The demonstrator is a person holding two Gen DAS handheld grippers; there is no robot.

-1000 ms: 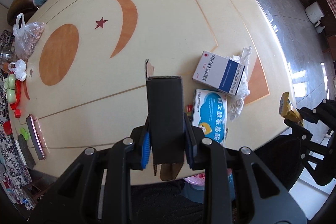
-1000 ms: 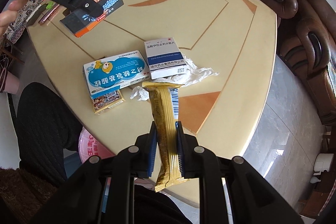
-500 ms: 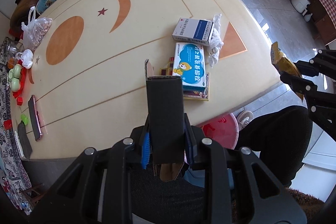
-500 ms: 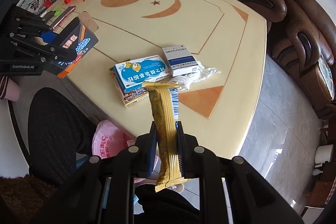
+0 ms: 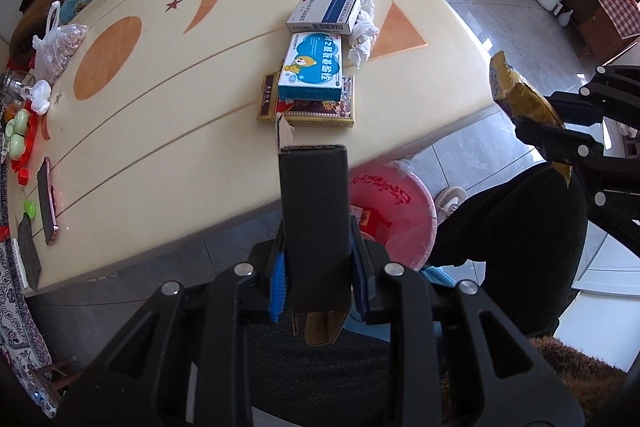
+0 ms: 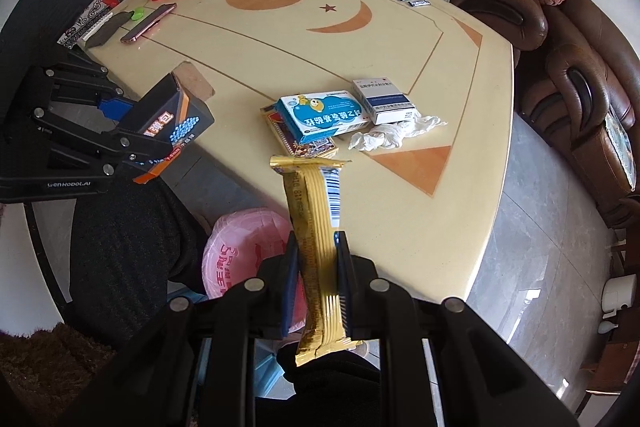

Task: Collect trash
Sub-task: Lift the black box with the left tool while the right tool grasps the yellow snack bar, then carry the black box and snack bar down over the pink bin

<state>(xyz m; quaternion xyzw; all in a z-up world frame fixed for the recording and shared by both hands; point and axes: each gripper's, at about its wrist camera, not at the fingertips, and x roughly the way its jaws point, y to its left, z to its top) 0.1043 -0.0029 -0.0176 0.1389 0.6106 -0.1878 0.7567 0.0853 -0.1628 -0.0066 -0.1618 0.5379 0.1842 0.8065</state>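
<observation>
Left tongs [image 5: 316,287] gripped dark carton [image 5: 314,227]; right tongs [image 6: 318,283] gripped gold wrapper [image 6: 320,227]; "GenRobot.AI" lettering [image 6: 69,183] appeared only in right view.

Left hand-held gripper [image 5: 316,279]: pointing steeply downward, jaws clamped on the sides of a dark carton [image 5: 314,227] that stands up between the blue pads [image 5: 277,285]. In the right wrist view it sits at the left edge, black linkage arms folded close

Right hand-held gripper [image 6: 316,283]: also tilted steeply down, jaws pinched tight on a gold wrapper [image 6: 318,251] that sticks out past the fingertips. No hand visible on either tool; a dark-clothed leg [image 6: 120,247] shows beneath both
</observation>
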